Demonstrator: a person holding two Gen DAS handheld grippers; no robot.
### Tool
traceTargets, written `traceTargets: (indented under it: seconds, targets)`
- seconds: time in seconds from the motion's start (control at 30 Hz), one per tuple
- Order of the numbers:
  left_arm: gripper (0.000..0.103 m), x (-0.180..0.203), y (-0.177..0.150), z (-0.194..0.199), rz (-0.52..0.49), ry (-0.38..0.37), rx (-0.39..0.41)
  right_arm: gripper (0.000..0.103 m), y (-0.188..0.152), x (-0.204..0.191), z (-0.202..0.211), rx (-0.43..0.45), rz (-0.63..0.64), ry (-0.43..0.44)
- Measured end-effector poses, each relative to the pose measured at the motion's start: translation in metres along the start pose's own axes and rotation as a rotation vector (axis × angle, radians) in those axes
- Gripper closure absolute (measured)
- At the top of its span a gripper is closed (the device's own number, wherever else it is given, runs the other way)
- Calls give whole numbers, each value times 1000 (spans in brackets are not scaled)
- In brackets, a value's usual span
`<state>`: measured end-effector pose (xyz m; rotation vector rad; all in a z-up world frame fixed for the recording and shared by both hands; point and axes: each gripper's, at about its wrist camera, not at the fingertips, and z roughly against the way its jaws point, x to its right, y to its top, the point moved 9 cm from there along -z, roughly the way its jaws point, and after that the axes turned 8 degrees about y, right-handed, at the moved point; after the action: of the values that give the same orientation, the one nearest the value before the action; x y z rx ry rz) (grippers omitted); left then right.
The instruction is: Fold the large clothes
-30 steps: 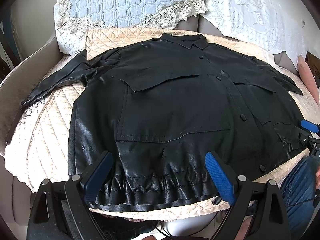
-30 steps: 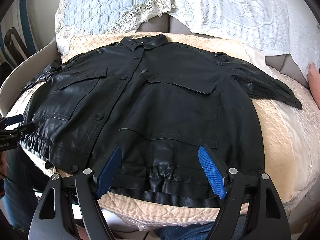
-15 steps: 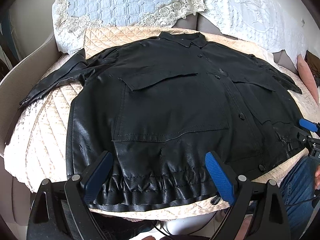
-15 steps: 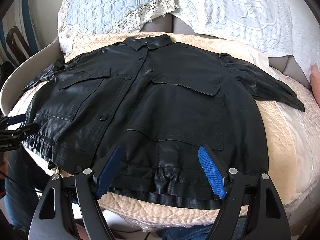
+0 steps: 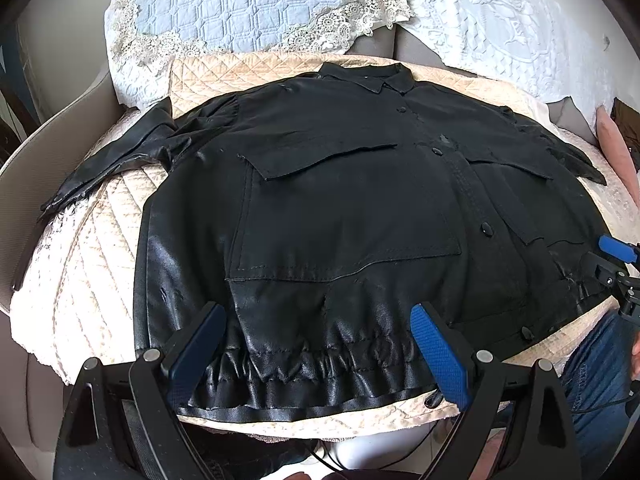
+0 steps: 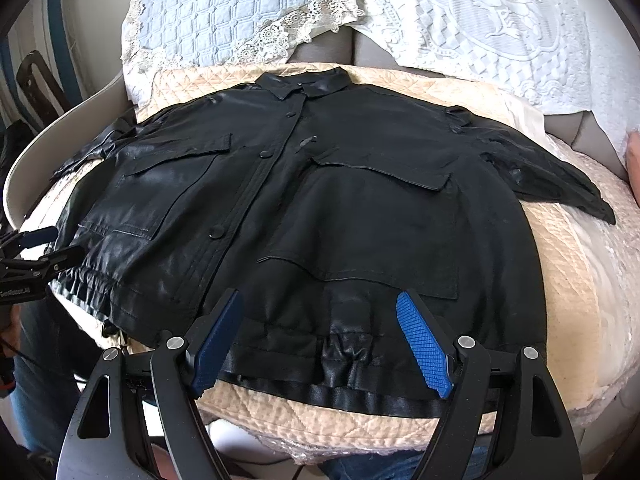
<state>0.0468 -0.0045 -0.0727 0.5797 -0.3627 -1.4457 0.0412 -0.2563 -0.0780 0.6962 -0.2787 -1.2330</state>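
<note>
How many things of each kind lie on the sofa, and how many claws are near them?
Black jacket: 1
Beige quilted cover under it: 1
Lace-edged light blue cover behind: 1
White embossed cover behind: 1
Claws, both open over the hem: 2, the left claw and the right claw
Total: 6

Both views are bright with soft daylight and sharply focused. Pale sheen streaks the black jacket [image 5: 344, 216] toward 8 o'clock, while its middle reads nearly flat black. Fisheye bending curves everything near the rim, and dark vignette fills the corners.
</note>
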Motion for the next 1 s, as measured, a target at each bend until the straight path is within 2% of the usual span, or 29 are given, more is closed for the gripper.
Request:
traceTargets:
  seconds: [1.0]
  targets:
    - [8,-1,-3,-3,-7,11,-9,24,2,-15,0,0,24,13]
